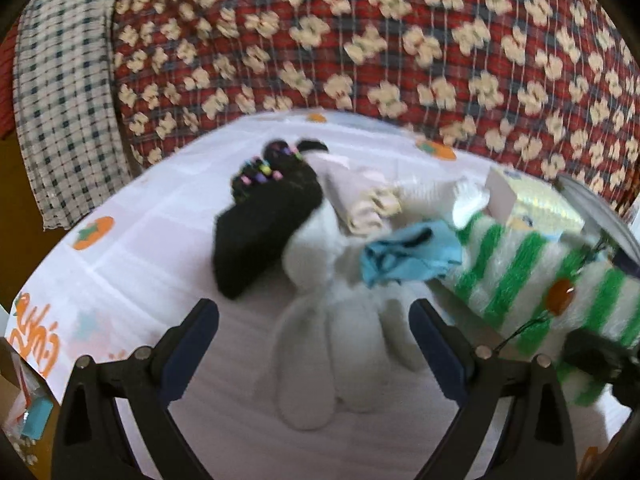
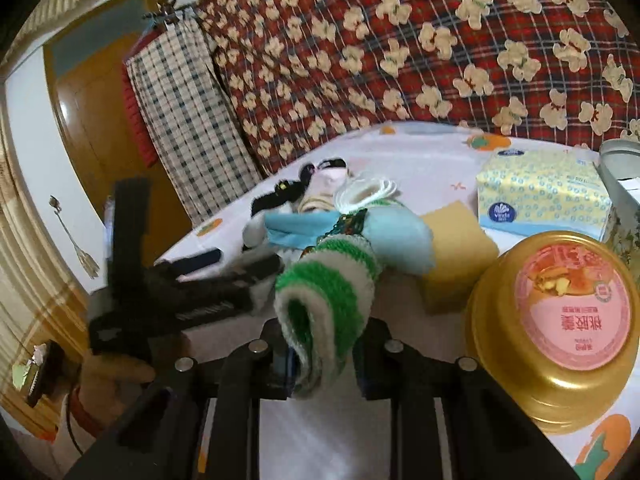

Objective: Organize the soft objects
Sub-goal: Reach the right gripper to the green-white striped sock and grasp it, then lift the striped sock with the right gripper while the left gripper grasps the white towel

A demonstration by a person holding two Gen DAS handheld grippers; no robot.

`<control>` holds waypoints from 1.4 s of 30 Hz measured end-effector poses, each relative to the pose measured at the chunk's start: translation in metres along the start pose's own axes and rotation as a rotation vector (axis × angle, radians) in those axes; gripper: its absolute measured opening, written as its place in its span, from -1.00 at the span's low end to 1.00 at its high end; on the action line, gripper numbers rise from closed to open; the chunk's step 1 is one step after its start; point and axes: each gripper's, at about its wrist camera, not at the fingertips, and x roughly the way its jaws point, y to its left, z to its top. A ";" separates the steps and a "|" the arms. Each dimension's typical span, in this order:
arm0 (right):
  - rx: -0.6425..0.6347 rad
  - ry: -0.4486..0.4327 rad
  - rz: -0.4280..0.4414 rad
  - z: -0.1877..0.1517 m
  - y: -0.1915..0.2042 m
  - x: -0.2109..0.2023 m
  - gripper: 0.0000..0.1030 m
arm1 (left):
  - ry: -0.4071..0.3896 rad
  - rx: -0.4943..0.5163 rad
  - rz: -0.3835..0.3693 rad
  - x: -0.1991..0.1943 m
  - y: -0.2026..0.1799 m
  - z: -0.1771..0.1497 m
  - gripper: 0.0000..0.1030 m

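The right gripper (image 2: 320,364) is squeezing the end of the fuzzy green and white striped sock (image 2: 320,300) between its fingers, low in the middle of the right wrist picture. The left gripper (image 1: 314,316) is holding its fingers wide apart with nothing pinched, and a white fluffy sock (image 1: 340,360) is lying on the table cloth (image 1: 132,264) between them at the bottom middle of the left wrist picture. A black sock (image 1: 264,232) and a blue cloth (image 1: 408,254) are sitting just above it in the pile, and a gold tub (image 2: 556,328) and a tissue pack (image 2: 540,192) are sitting on the right side of the right wrist picture.
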 end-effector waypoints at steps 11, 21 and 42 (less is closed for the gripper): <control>-0.044 -0.145 0.044 -0.003 0.011 -0.025 -0.59 | 0.070 -0.026 -0.013 0.015 -0.002 0.000 -0.26; -0.019 -0.246 0.037 0.007 0.012 -0.049 -0.63 | -0.129 0.006 -0.092 -0.032 0.003 0.007 -0.74; 0.059 -0.483 -0.038 0.044 -0.005 -0.123 -0.63 | -0.195 0.071 -0.254 -0.051 -0.033 0.031 -0.07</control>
